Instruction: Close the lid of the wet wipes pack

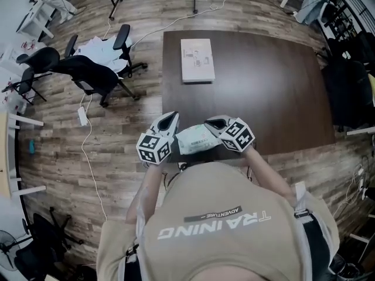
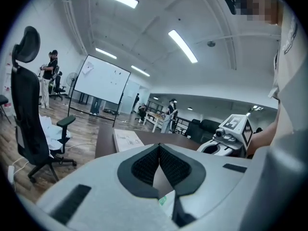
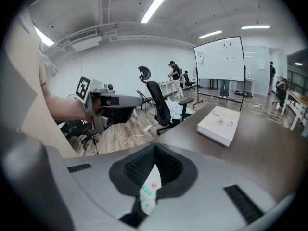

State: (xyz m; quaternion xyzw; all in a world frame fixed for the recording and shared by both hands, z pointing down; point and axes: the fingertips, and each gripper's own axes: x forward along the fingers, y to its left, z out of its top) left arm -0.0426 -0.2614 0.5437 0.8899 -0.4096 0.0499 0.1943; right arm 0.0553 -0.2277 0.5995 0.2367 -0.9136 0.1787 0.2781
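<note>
Spanning most of the head view, the dark brown rectangular desk (image 1: 281,86) carries a flat white cardboard box (image 1: 197,60), well apart from the work. The pale, soft plastic wet wipes pack (image 1: 198,139) sits at the desk's near edge, close to the person's chest, stretched between both tools. The left gripper (image 2: 159,170) has its jaws clamped on one end of the pack, and the right gripper (image 3: 151,174) has its jaws clamped on the other end, over green and red print. To close the lid well, I judge one gripper should hold the pack steady while the other lets go and presses the flap flat. The lid itself cannot be made out: the pack is small in the head view, and each gripper view shows only a sliver of wrapper.
</note>
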